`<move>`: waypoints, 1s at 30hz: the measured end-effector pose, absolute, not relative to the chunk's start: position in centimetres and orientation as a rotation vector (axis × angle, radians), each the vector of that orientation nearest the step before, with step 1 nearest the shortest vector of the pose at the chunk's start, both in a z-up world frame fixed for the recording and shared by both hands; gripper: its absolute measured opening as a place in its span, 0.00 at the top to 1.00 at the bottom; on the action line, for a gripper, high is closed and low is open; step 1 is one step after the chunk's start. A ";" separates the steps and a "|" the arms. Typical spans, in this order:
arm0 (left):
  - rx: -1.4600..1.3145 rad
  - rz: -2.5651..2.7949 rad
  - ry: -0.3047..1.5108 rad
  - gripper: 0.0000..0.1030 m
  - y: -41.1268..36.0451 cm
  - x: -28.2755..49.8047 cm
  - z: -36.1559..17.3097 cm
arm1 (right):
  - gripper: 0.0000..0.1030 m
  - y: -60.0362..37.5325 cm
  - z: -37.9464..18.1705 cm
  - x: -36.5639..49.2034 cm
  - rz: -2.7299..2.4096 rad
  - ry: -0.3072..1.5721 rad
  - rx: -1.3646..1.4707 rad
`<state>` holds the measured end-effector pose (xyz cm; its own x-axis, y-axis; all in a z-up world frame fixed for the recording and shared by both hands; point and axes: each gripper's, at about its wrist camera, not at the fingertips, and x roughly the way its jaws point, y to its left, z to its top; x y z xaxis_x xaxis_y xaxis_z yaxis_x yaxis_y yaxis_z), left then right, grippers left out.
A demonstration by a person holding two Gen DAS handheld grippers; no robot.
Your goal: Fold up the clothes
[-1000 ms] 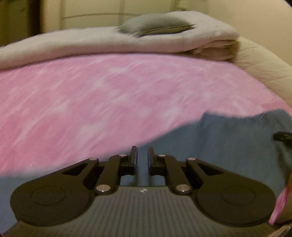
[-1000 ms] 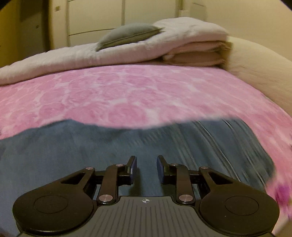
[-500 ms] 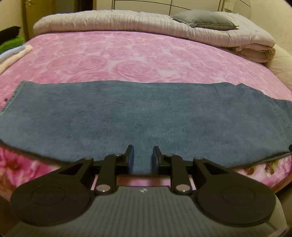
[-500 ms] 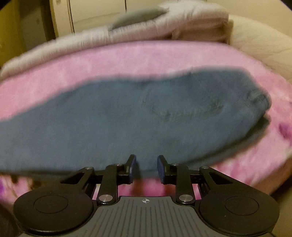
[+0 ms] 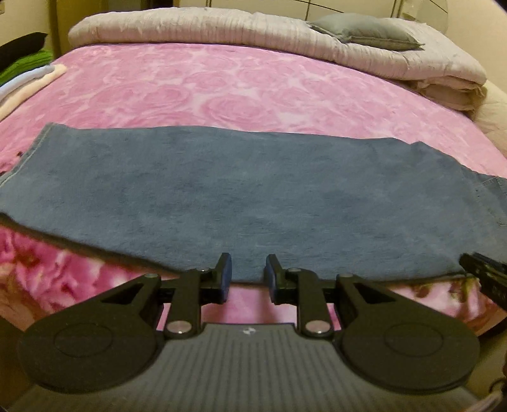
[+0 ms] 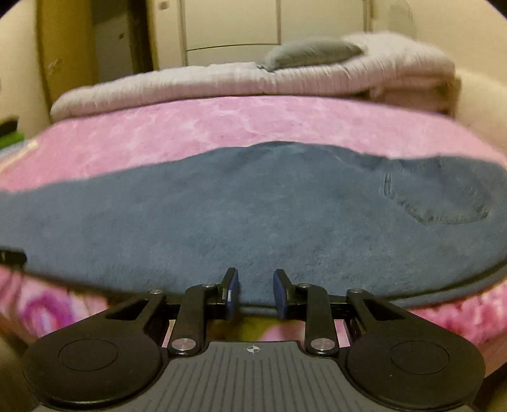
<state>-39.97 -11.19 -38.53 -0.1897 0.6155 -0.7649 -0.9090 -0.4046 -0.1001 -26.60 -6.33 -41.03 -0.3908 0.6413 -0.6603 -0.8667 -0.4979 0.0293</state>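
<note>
Blue denim jeans point(image 5: 247, 193) lie folded lengthwise across the near edge of a bed with a pink rose blanket point(image 5: 221, 85). The hem is at the left, and the waist with a back pocket point(image 6: 440, 196) is at the right. My left gripper point(image 5: 248, 272) is open and empty, just off the jeans' near edge. My right gripper point(image 6: 255, 286) is open and empty at the near edge, further right. Its tip shows in the left wrist view point(image 5: 484, 269).
A folded grey quilt point(image 5: 285, 35) with a grey pillow point(image 5: 364, 30) lies along the far side of the bed. A stack of folded clothes point(image 5: 22, 79) sits at the left edge. Cupboard doors point(image 6: 228, 25) stand behind the bed.
Both grippers have pulled back from over the jeans to the bed's near edge. The whole length of the jeans is now in view. Both stay open.
</note>
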 end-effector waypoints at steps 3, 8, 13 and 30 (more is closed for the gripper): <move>-0.914 1.840 0.488 0.80 -11.6 -40.0 -37.8 | 0.73 -6.4 -40.4 -26.0 1.996 0.509 -0.745; -0.904 1.871 0.492 0.79 -12.6 -40.0 -36.4 | 0.72 -6.1 -40.3 -24.7 1.991 0.592 -0.669; -0.892 1.890 0.504 0.78 -13.3 -39.8 -35.5 | 0.71 -5.8 -40.7 -25.5 1.961 0.594 -0.756; -1.040 1.919 0.205 0.73 -20.5 -44.9 -35.1 | 0.70 -8.4 -36.3 -24.1 2.015 0.738 -0.634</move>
